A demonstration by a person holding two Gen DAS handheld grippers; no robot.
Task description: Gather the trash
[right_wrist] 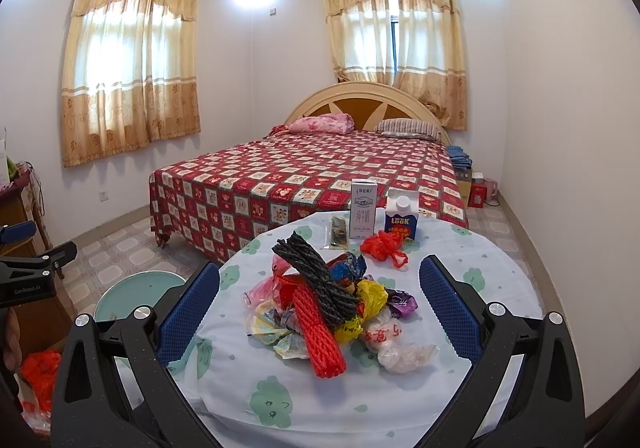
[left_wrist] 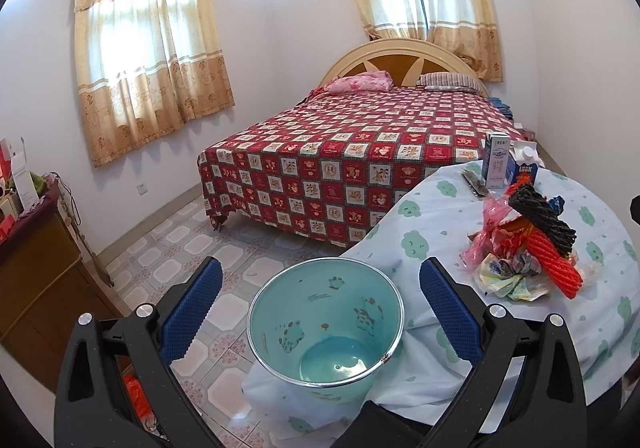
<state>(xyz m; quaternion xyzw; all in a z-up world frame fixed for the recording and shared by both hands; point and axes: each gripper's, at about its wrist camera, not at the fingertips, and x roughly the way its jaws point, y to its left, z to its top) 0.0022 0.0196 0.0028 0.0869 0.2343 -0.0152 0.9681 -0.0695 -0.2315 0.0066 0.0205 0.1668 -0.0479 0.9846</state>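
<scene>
Both tongs stand wide apart and hold nothing. The left tongs hover over the teal bin, which stands on the floor just beside the edge of the worktop. The bin appears empty, so collection has not yet begun. The right tongs face the trash pile heaped near the middle of the worktop.

The pile consists of a red foam net sleeve, a black foam net sleeve, crumpled plastic bags and wrappers. A red bag lies apart, near two cartons at the far side.

Recommended procedure:

1. The top layer goes first. The two net sleeves lie across the bags; a lift from below would likely scatter the heap.
2. The pads should close across the middle of a sleeve, not its end, since foam net compresses and may slip.
3. Thin bags deform readily; a bunched fold gives a firmer hold than a flat edge.
4. The cloth on the worktop is loose and could be pinched by a low approach.
5. Release should occur over the bin mouth, clear of its rim.
</scene>
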